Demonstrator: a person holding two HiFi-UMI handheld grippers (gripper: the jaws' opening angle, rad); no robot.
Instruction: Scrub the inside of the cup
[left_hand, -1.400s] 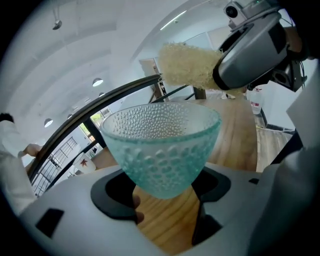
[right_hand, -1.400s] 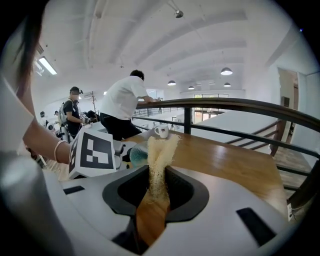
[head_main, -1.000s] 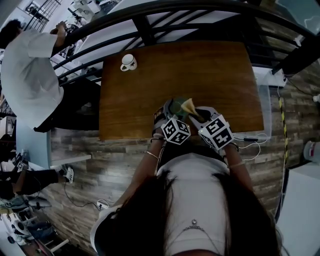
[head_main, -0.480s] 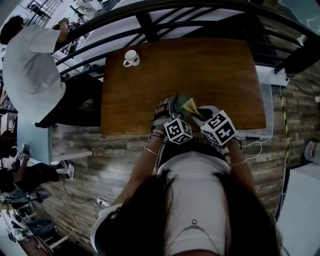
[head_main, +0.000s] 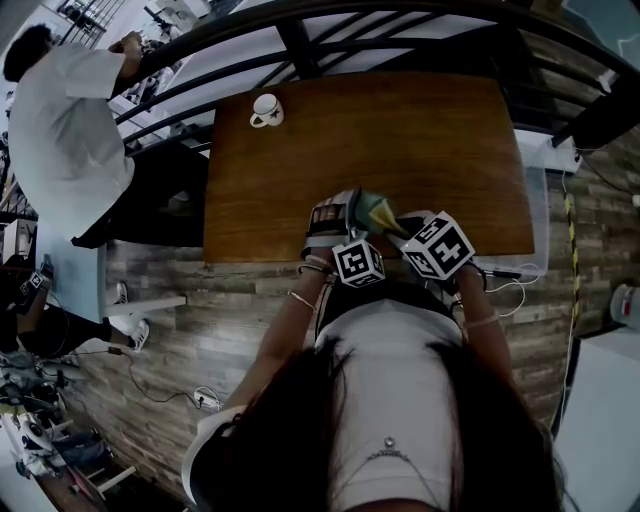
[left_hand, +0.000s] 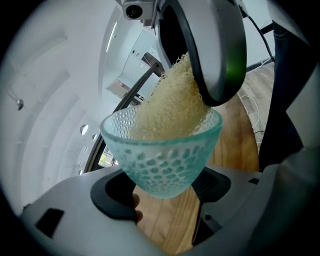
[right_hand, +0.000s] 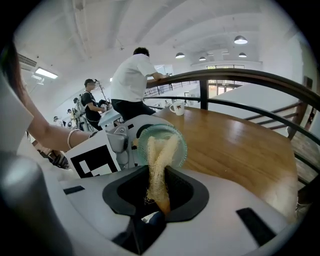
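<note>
One teal cup (left_hand: 161, 157) clamped in left hand-held gripper (left_hand: 162, 196), right hand-held gripper (right_hand: 157, 194) pinching loofah (right_hand: 161, 150) inside it

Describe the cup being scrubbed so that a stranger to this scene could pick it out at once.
Start at the wooden table: over its near edge the left gripper holds a cup between its jaws, and the right gripper holds a yellowish loofah in it. Unlike the white mug at the table's far left corner, it is pale green dimpled glass.
</note>
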